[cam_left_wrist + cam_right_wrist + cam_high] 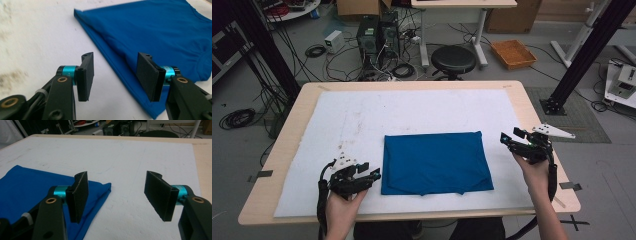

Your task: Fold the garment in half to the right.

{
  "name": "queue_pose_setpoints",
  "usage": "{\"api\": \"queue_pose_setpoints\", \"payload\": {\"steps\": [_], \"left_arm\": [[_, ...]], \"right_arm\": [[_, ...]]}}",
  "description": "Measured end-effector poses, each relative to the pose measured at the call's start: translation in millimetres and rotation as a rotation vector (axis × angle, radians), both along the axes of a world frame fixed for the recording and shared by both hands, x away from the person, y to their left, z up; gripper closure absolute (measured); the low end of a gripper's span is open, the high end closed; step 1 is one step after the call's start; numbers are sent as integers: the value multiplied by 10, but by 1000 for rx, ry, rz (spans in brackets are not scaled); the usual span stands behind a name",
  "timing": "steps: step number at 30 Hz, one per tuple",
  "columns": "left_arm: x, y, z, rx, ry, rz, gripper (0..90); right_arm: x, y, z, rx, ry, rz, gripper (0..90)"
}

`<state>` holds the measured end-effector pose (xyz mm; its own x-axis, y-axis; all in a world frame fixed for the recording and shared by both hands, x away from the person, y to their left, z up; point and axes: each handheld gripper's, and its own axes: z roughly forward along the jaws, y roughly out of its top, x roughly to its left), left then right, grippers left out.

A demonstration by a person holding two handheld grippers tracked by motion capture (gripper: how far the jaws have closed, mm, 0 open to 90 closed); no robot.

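A: Blue cloth (436,162), folded to a rough rectangle, lies flat on the white sheet (412,112) covering the table (539,130), a little toward the person's side of centre.

B: Left gripper (371,173)?

A: Held low just beside the cloth's near left corner, jaws pointing at it. In the left gripper view the jaws stand apart over the folded edge of the blue cloth (155,32): one pad over bare white sheet, the other over the fabric. Nothing pinched; pads clear of the cloth.

B: Right gripper (511,135)?

A: At the cloth's right side, near its far right corner, apart from it. Jaws wide, nothing between them. In the right gripper view the corner of the cloth (30,190) sits behind the one jaw, the gap between the jaws over bare sheet.

B: Surroundings?

A: Black stool (453,60) beyond the far table edge, orange tray (513,53) on the floor, cables around.
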<state>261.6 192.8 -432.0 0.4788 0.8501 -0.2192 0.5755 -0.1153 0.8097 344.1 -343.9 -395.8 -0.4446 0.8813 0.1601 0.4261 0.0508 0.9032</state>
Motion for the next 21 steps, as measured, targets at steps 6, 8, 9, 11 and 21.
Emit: {"api": "queue_pose_setpoints", "payload": {"steps": [6, 8, 9, 11, 21], "left_arm": [[-63, 2, -121, -67, 77, -9, 485], [-66, -5, -142, -82, 96, -12, 485], [-63, -15, -150, -92, 105, -13, 485], [-54, -36, -164, -102, 122, -13, 485], [-29, -140, -234, -162, 154, 2, 485]], "right_arm": [[5, 8, -7, 1, 3, 3, 359], [9, 19, -14, -1, 5, 8, 360], [10, 26, -16, -6, 5, 9, 360], [10, 44, -17, -12, 5, 12, 361], [8, 92, -17, -21, 3, 21, 361]]}}
